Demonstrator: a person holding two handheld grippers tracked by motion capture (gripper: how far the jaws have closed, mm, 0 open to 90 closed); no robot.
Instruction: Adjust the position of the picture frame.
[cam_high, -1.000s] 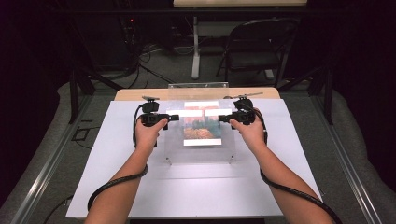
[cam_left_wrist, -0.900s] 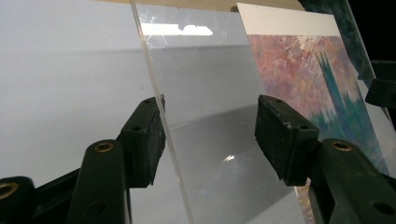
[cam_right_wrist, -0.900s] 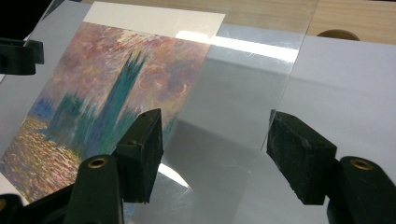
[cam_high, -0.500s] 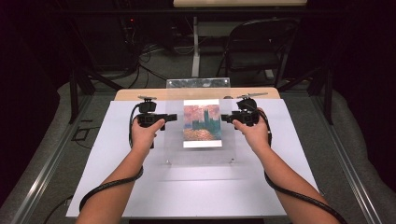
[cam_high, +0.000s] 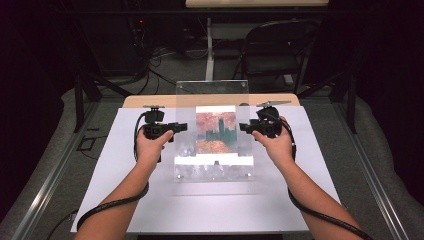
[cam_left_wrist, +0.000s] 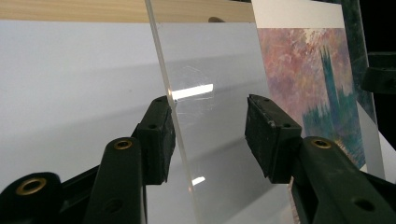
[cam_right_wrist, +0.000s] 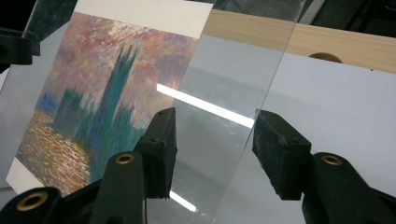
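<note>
Stiff, slippery, scratch-prone acrylic panel (cam_high: 212, 107) with painting print (cam_high: 216, 132); best gripped at bare side margins. Left gripper (cam_left_wrist: 210, 135) and right gripper (cam_right_wrist: 212, 151) jaws spread, straddling edges.

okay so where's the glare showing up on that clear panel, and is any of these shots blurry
Left gripper view: a bright white streak on the clear panel just past the left tongs, jaws and panel edge sharp. Right gripper view: a long white reflection crosses the panel beside the painting print, between the right tongs jaws. High view: soft overall, dark surroundings, the panel hazy with faint reflections.
</note>
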